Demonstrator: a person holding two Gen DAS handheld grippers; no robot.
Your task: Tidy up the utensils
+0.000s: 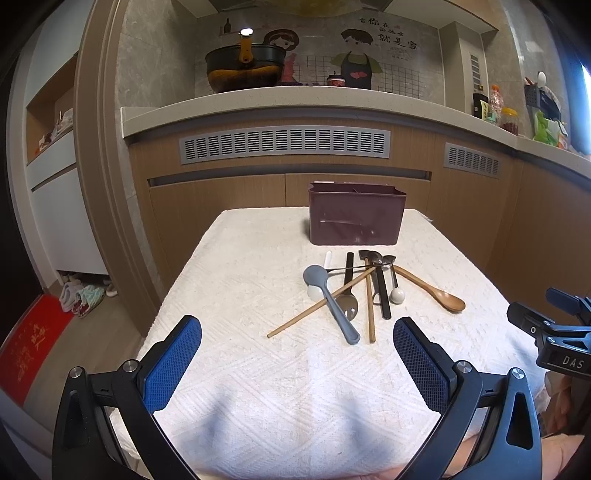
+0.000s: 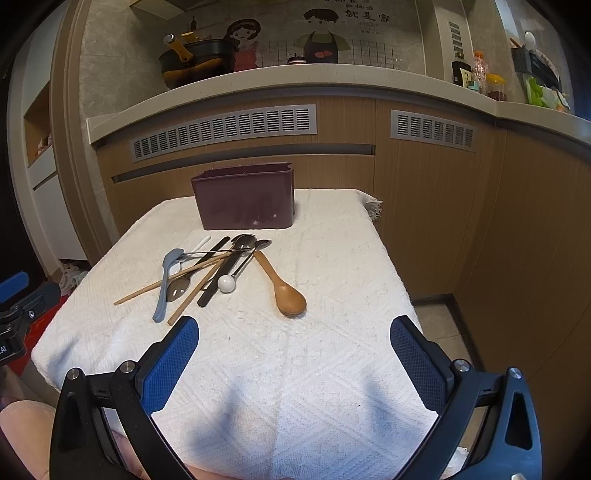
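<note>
- Both tongs hang released and empty over the near end of the surface (image 1: 258, 387), which is covered by a white woven towel; left tongs (image 1: 297, 363), right tongs (image 2: 294, 363), jaws spread wide in each view.
- The utensils (image 1: 354, 291) lie in a loose crossed pile near the middle of the surface, just in front of a dark maroon bin (image 1: 356, 214) that stands upright at the far end. No utensil can be seen standing in it; nothing sticks up above its rim.
- In the pile: a grey spoon (image 1: 327, 295), two wooden chopsticks (image 1: 317, 304), a slotted metal spoon (image 1: 347, 304) partly under them, black-handled pieces (image 1: 382, 291), and a stick with a white ball end (image 1: 397, 294).
- A wooden spoon (image 2: 284, 286) lies at the pile's right edge, mostly free of the rest, bowl toward the camera.
- Judged best first pick: the wooden spoon, since it is the least tangled. Approach from above, jaws across the handle, close near mid-handle so it does not swing, then lower it handle-down or bowl-down into the bin.
- Lifting a chopstick first would likely drag the pieces crossed with it.
- A divider seems to show inside the bin; sorting by type may be intended, though that is a guess.
- Readable writing: "DAS" on the other tool's body (image 1: 570, 360) at the left view's edge. Chinese characters on the wall decal (image 1: 395, 35) are too small to read surely.
</note>
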